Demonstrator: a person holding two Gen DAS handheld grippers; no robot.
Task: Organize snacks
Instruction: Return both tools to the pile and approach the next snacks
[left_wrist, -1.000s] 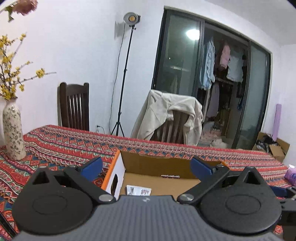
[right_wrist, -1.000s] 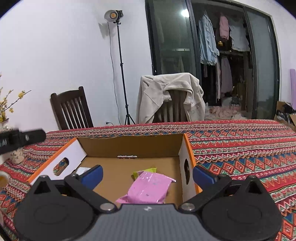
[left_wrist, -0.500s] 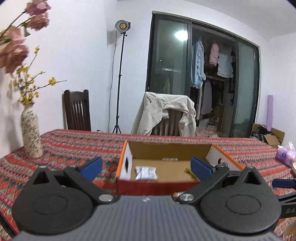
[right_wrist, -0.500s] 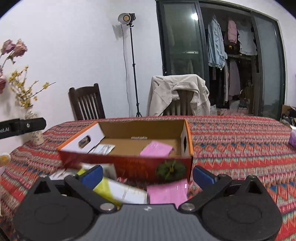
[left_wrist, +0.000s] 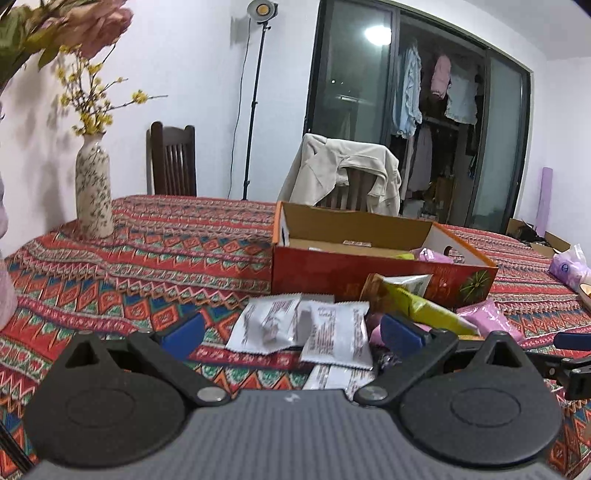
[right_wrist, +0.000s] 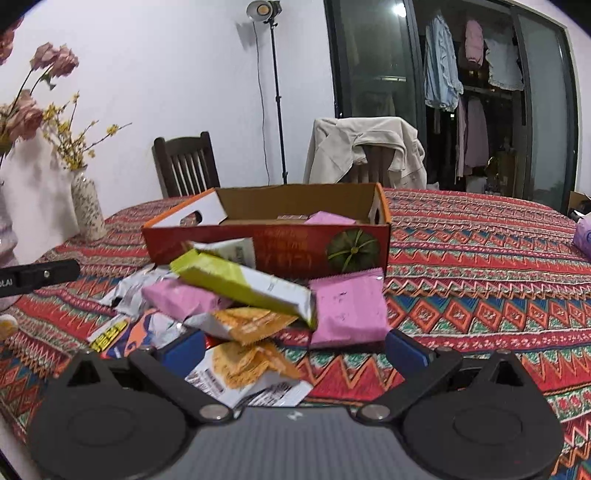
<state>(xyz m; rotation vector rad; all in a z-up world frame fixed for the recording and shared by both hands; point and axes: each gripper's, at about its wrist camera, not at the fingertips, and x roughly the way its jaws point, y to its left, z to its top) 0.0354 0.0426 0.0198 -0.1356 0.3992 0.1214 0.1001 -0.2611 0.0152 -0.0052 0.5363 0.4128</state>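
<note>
Cardboard box (right_wrist: 266, 240) on the bench, few packets inside | snack pile (right_wrist: 236, 306) just in front of box | left tool (left_wrist: 291, 332) and right tool (right_wrist: 295, 349) both spread apart, empty | tip: grab the top yellow packet (right_wrist: 243, 284) first, mid-body, so nothing slides
</note>
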